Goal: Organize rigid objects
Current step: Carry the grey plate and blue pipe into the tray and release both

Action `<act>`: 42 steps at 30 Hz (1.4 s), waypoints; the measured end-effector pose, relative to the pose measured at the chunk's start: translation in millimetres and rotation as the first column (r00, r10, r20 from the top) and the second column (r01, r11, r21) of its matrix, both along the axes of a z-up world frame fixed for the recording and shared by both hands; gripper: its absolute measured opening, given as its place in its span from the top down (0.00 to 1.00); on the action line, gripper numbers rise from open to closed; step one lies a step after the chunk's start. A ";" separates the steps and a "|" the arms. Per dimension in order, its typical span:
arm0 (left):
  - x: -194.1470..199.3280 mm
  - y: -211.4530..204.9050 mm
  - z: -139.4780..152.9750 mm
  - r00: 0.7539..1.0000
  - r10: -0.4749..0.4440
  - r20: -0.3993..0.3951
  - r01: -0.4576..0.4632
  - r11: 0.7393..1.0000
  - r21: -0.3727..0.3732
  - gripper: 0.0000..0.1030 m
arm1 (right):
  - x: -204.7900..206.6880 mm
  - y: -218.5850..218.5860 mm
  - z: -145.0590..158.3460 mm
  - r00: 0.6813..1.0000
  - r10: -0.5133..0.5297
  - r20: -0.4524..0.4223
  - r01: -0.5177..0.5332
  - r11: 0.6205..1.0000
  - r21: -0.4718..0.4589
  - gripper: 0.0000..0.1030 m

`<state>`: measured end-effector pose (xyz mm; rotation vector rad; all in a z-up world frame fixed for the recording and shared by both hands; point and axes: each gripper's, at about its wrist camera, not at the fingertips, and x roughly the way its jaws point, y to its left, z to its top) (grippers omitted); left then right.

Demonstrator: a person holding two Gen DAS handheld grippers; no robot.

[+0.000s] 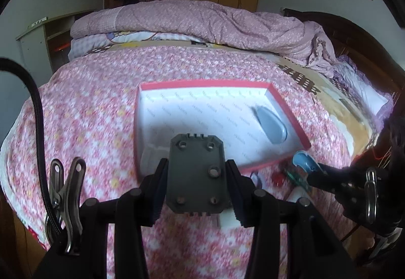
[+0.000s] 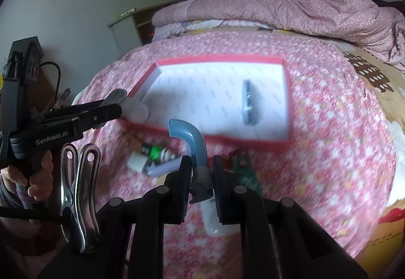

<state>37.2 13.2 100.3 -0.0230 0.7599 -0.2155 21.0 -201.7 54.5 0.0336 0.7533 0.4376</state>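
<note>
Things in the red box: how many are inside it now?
1. A grey object lies alone toward the right side of the red box. The dark plate and the blue hook are each held in jaws, not in the box.

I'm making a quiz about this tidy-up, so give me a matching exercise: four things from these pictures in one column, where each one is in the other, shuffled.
Things:
1. dark grey plate
2. blue curved piece
3. grey oval object
4. green circuit board

Places:
A. lying inside the red-rimmed box
B. clamped in the right gripper
C. on the bedspread, outside the box
D. clamped in the left gripper

Pairs: 1-D, 2-B, 3-A, 4-C
</note>
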 end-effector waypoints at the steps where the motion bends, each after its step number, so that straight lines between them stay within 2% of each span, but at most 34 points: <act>1: 4.4 -1.5 1.1 1.000 -0.001 0.001 0.001 1.000 -0.004 0.55 | 4.2 -1.2 1.9 1.000 -0.005 0.003 0.005 1.000 0.000 0.83; 7: 30.7 -8.1 -0.8 1.000 0.007 -0.003 -0.007 1.000 -0.013 0.55 | 34.7 -7.4 10.6 0.999 -0.044 0.015 0.044 0.999 0.004 0.83; 12: 58.8 -15.5 -11.0 1.000 0.021 -0.015 -0.020 1.000 0.021 0.55 | 63.5 -10.3 14.7 0.996 -0.084 -0.011 0.085 0.996 0.040 0.83; 24: 105.2 -26.2 -22.4 0.999 0.025 -0.043 -0.024 0.999 0.025 0.55 | 124.4 -3.9 7.4 0.989 -0.150 -0.021 0.149 0.989 -0.023 0.83; 31: 123.9 -29.3 -34.4 0.997 0.035 -0.063 -0.033 0.999 0.034 0.55 | 144.6 -2.9 0.7 0.985 -0.168 -0.022 0.166 0.983 -0.071 0.83; 42: 143.3 -30.2 -47.8 0.994 0.057 -0.092 -0.053 0.997 0.047 0.55 | 160.3 -0.2 -7.8 0.984 -0.175 -0.040 0.171 0.981 -0.090 0.83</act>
